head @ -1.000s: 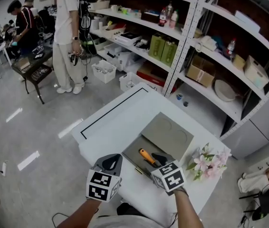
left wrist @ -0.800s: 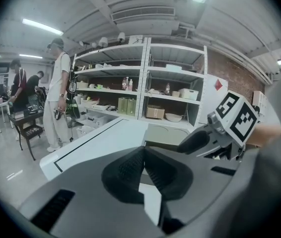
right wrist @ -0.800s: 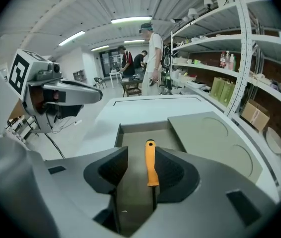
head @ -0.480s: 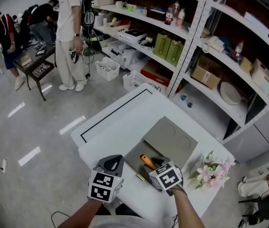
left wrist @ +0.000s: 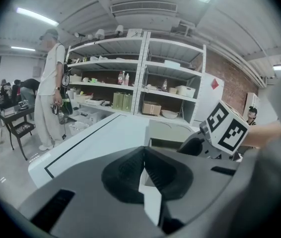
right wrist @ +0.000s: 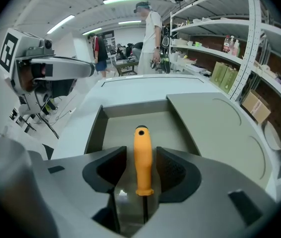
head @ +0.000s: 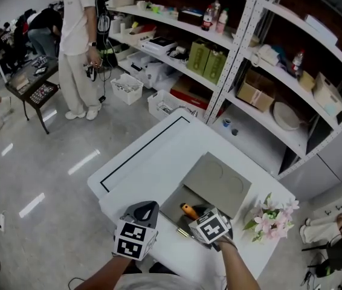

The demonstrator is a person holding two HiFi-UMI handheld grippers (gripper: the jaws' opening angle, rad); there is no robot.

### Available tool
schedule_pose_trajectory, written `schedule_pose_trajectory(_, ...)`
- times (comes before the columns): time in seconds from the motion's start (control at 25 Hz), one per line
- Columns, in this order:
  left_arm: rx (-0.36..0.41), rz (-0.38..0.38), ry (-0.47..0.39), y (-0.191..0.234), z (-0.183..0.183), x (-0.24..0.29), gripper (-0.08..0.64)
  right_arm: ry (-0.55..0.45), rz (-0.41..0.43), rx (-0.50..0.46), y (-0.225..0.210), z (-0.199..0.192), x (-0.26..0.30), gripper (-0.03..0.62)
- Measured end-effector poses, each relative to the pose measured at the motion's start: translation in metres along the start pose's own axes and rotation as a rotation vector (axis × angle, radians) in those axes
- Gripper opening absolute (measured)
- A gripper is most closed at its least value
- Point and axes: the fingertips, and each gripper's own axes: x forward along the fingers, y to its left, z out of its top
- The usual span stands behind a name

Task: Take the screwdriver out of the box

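An orange-handled screwdriver (right wrist: 141,157) lies in an open grey box (right wrist: 93,128) on the white table. In the right gripper view its handle runs straight between the jaws of my right gripper (right wrist: 141,171), which is tilted down into the box. The jaws are opening, with a gap showing on either side of the handle. From the head view only the handle's end (head: 187,209) peeks out beyond my right gripper (head: 197,215). My left gripper (head: 144,209) hovers over the table just left of the box, its pads (left wrist: 130,170) together with nothing between them.
The box's grey lid (head: 216,177) lies flat behind the box. Pink flowers (head: 271,213) sit at the table's right edge. Metal shelves (head: 249,41) with goods stand behind the table (head: 153,156). A person (head: 77,47) stands on the floor at far left.
My right gripper has sunk lower into the box, covering more of the screwdriver's handle. My left gripper has edged a little toward the box.
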Motion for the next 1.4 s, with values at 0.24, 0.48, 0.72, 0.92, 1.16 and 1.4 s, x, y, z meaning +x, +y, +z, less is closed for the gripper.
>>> schedule_pose_trajectory(0.24,0.015,-0.048,0.006,0.009,0.003,0.007,0.006,0.017,0.001,0.009,0.000,0.002,0.007,0.193)
schedule_pose_trajectory(0.48,0.029,-0.084,0.015,0.012,0.004,0.012,0.006,0.097,0.021,-0.001,-0.001,0.000,0.006,0.193)
schedule_pose_trajectory(0.72,0.034,-0.108,0.016,0.017,0.005,0.013,0.006,0.130,0.014,0.012,0.002,-0.001,0.006,0.175)
schedule_pose_trajectory(0.92,0.043,-0.123,0.012,0.015,0.004,0.012,0.005,0.132,-0.009,0.006,0.002,-0.001,0.007,0.115)
schedule_pose_trajectory(1.16,0.058,-0.130,0.000,0.011,0.009,0.005,0.005,0.119,-0.039,-0.003,0.002,-0.001,0.005,0.114)
schedule_pose_trajectory(1.4,0.073,-0.138,-0.007,0.005,0.014,0.001,0.006,0.034,-0.103,0.028,0.002,0.007,-0.006,0.114)
